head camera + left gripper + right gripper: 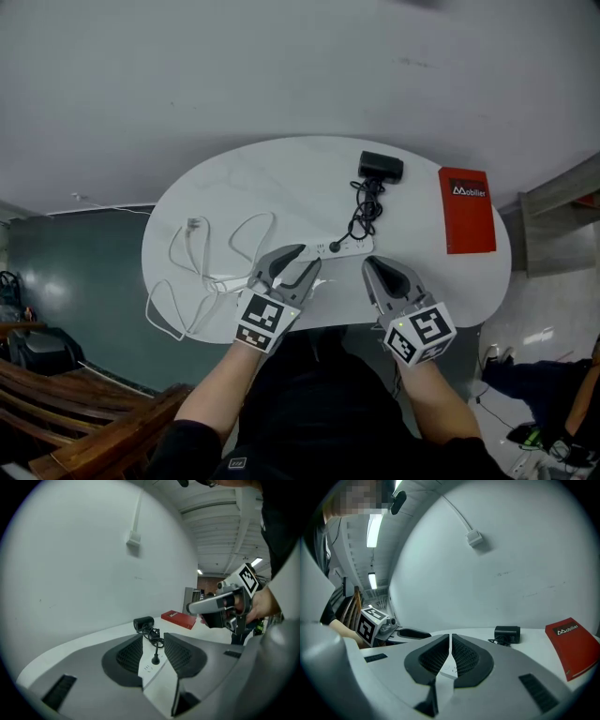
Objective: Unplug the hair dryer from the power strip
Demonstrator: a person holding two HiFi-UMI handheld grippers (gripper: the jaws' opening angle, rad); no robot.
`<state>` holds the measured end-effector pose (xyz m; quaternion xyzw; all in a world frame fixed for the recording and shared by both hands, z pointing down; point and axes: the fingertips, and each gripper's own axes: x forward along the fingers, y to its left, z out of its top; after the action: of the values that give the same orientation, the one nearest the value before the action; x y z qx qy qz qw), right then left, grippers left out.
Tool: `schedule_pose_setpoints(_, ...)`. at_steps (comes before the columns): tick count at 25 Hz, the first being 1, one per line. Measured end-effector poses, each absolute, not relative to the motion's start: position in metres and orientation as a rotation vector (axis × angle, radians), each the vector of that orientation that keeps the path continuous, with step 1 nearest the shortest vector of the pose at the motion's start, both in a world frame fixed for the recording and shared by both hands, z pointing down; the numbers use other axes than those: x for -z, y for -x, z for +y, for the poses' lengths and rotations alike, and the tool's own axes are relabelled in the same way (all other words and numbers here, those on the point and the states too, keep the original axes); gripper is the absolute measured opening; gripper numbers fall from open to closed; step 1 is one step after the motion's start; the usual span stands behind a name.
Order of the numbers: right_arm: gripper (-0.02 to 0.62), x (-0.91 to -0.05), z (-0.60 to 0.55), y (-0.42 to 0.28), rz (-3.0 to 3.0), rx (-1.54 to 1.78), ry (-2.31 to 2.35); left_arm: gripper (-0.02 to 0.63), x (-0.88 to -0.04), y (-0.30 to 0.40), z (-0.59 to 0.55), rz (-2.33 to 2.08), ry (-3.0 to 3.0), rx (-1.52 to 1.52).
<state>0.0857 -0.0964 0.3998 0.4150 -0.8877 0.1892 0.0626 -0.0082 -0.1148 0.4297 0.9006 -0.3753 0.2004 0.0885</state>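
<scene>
Left gripper view: the left gripper (pixel 153 638) is partly open, the power strip (pixel 149 666) in line between its jaws. The right gripper (pixel 450 639) is nearly closed, holding nothing.

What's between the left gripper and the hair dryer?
The white power strip with the black plug in it, then the bundled black cord; clearest in the left gripper view.
</scene>
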Motion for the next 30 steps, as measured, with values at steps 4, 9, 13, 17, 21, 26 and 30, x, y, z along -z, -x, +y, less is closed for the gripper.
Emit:
schedule_pose_setpoints(4,0.038,-0.416,-0.104,-0.073,-2.657,-0.599,-1.232,0.187,-0.457,0.011,-0.127,-1.026,-2.684,-0.684)
schedule_pose_setpoints(9,0.038,-0.438,-0.111,-0.064,-2.615,-0.664,-1.24,0.218,-0.482,0.011,-0.134,-0.901,-2.705,-0.771)
schedule_pose_setpoints(13,0.038,-0.455,-0.115,-0.058,-2.588,-0.703,-1.236,0.253,-0.506,0.008,-0.134,-0.788,-2.752,-0.925)
schedule_pose_setpoints(17,0.038,-0.47,-0.118,-0.055,-2.567,-0.73,-1.243,0.284,-0.525,0.006,-0.136,-0.707,-2.768,-1.004)
schedule_pose_setpoints(21,0.038,-0.48,-0.123,-0.053,-2.546,-0.762,-1.264,0.308,-0.544,0.004,-0.138,-0.63,-2.762,-1.058)
schedule_pose_setpoints(26,0.041,-0.492,-0.128,-0.053,-2.536,-0.787,-1.275,0.33,-0.56,-0.002,-0.141,-0.553,-2.755,-1.097)
schedule_pose_setpoints(30,0.048,-0.497,-0.133,-0.051,-2.529,-0.818,-1.285,0.344,-0.572,-0.005,-0.14,-0.486,-2.738,-1.135)
